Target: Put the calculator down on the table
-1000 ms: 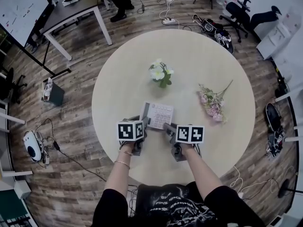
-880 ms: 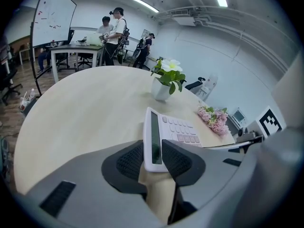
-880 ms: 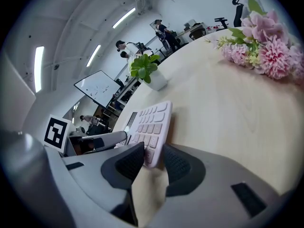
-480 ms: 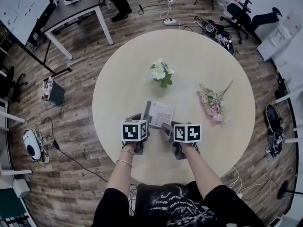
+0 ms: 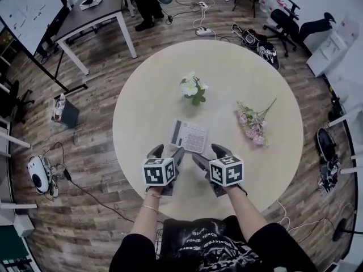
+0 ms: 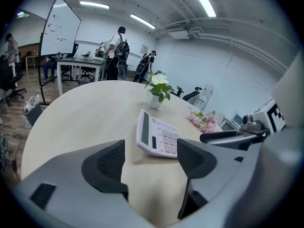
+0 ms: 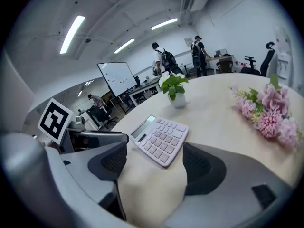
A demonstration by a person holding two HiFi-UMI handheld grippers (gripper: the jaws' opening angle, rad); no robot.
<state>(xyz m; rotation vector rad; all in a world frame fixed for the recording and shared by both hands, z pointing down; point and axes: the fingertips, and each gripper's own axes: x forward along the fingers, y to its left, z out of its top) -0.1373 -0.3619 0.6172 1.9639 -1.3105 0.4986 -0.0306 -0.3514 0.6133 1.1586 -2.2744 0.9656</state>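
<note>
My left gripper [image 5: 168,152] and right gripper [image 5: 208,153] are opening, both empty. The calculator [image 5: 190,136] lies flat on the table [image 5: 142,112] just ahead, its long axis crosswise and its display end to my left.

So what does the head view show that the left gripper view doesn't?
Only the head view: the person's forearms. Only the left gripper view: the ceiling lights. Both: the calculator lying flat on the table, the white flowers and the pink bouquet.
</note>
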